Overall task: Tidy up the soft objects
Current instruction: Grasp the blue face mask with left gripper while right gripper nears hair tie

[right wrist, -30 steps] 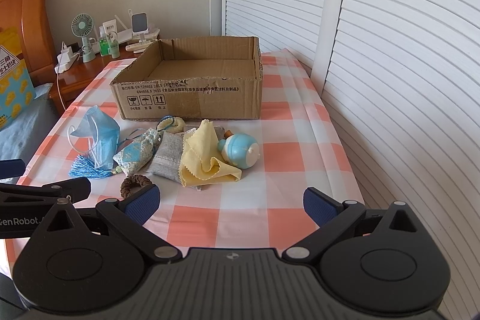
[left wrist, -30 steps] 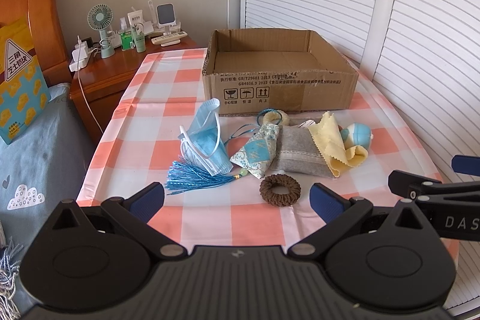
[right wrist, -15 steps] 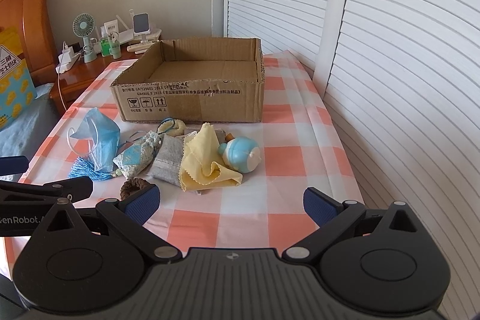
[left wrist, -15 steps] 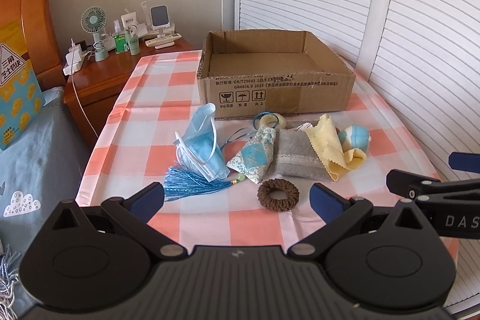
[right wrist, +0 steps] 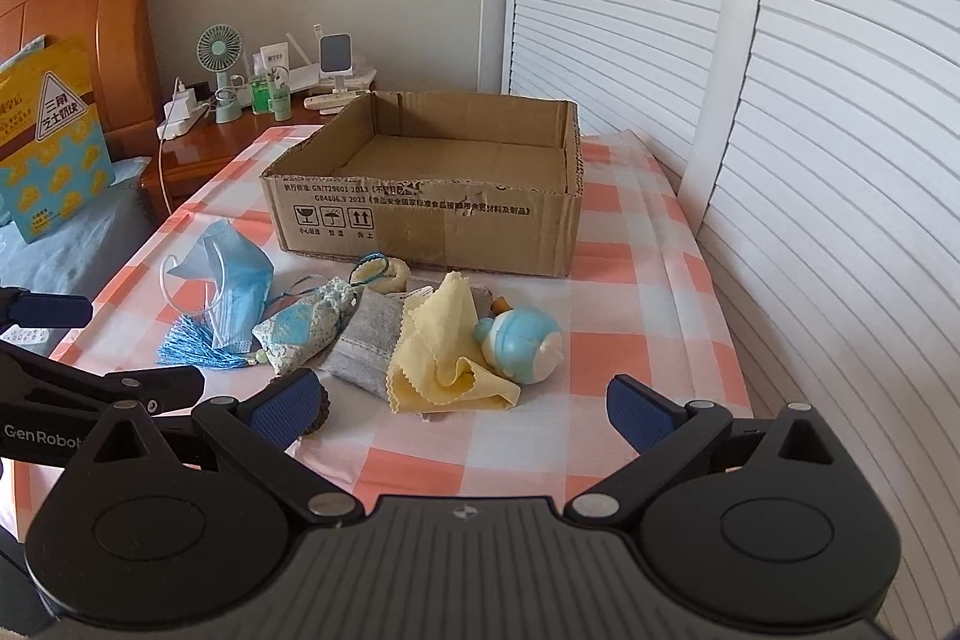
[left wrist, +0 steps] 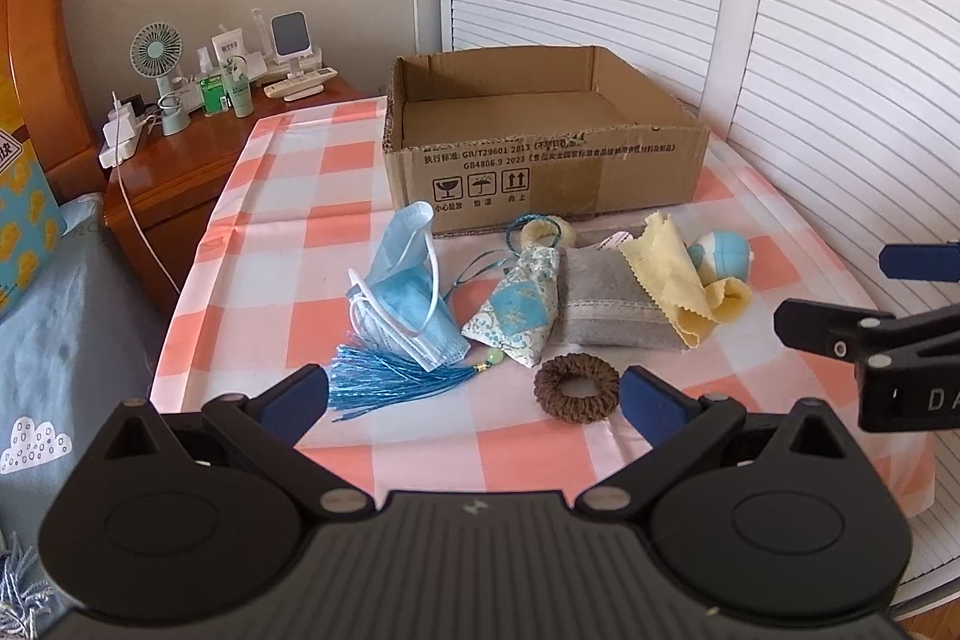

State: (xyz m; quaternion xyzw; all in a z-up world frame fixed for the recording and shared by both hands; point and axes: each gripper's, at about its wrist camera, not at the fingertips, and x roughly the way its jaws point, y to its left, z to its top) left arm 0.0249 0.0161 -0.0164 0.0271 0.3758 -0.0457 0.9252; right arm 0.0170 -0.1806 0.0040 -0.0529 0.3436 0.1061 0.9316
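Note:
An open cardboard box [left wrist: 543,172] [right wrist: 429,226] stands empty at the back of the checked tablecloth. In front of it lie a blue face mask [left wrist: 405,301] [right wrist: 231,280], a blue tassel [left wrist: 384,379], a patterned sachet [left wrist: 519,310] [right wrist: 309,325], a grey pouch [left wrist: 612,304] [right wrist: 366,340], a yellow cloth [left wrist: 681,280] [right wrist: 444,346], a blue round toy [left wrist: 723,256] [right wrist: 525,337], a cream ring [left wrist: 543,229] and a brown scrunchie [left wrist: 576,388]. My left gripper [left wrist: 474,400] is open, near the front edge, short of the scrunchie. My right gripper [right wrist: 462,403] is open, near the yellow cloth.
A wooden nightstand [left wrist: 174,172] at the left holds a small fan [left wrist: 157,58], bottles and chargers. A bed with grey bedding [left wrist: 66,328] lies along the left side. White louvred doors [left wrist: 810,40] close off the back and right. Bare tablecloth [right wrist: 636,292] lies right of the toy.
Both grippers have crept forward toward the pile, so the objects look slightly closer. The objects themselves lie as before and both grippers stay open.

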